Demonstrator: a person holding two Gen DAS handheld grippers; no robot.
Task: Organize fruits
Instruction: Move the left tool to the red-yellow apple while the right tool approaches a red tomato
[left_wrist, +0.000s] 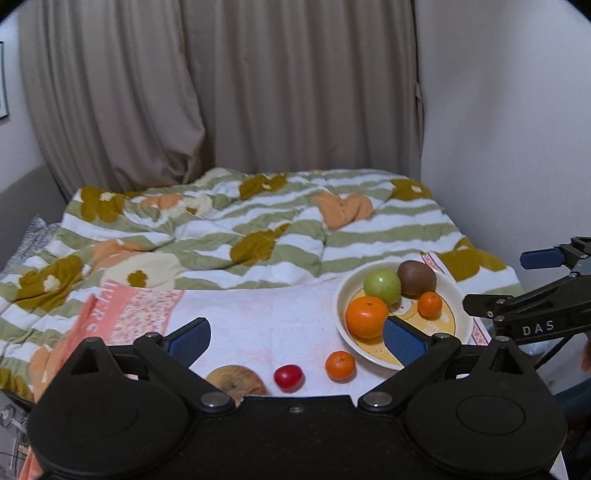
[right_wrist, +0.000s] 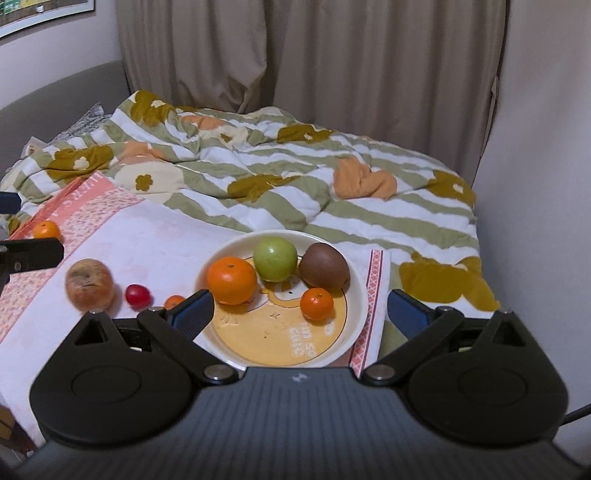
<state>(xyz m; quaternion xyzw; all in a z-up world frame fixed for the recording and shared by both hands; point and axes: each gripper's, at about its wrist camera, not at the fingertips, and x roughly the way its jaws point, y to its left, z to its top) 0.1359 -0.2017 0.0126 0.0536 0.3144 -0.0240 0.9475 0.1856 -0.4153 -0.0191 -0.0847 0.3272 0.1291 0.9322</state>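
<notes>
Plate (right_wrist: 354, 280) holds orange (right_wrist: 231, 280), green apple (right_wrist: 275, 258), kiwi (right_wrist: 324, 265), small mandarin (right_wrist: 317, 303). Left on the cloth: wrinkled apple (right_wrist: 89, 283) (blurred), red fruit (right_wrist: 137, 295), two mandarins (right_wrist: 174, 301).

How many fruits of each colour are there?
Orange: 4, big one and small one in the plate, two small ones on the cloth
Green: 1
Brown: 1
Red: 1
Reddish-tan apple: 1
Total: 8

In plate (right_wrist: 356, 291): large orange (right_wrist: 231, 280), apple (right_wrist: 275, 258), kiwi (right_wrist: 324, 265), small mandarin (right_wrist: 317, 303).
Left of plate, on cloth (right_wrist: 155, 243): mandarin (left_wrist: 340, 365), tomato (left_wrist: 289, 377), pomegranate (right_wrist: 89, 283).
</notes>
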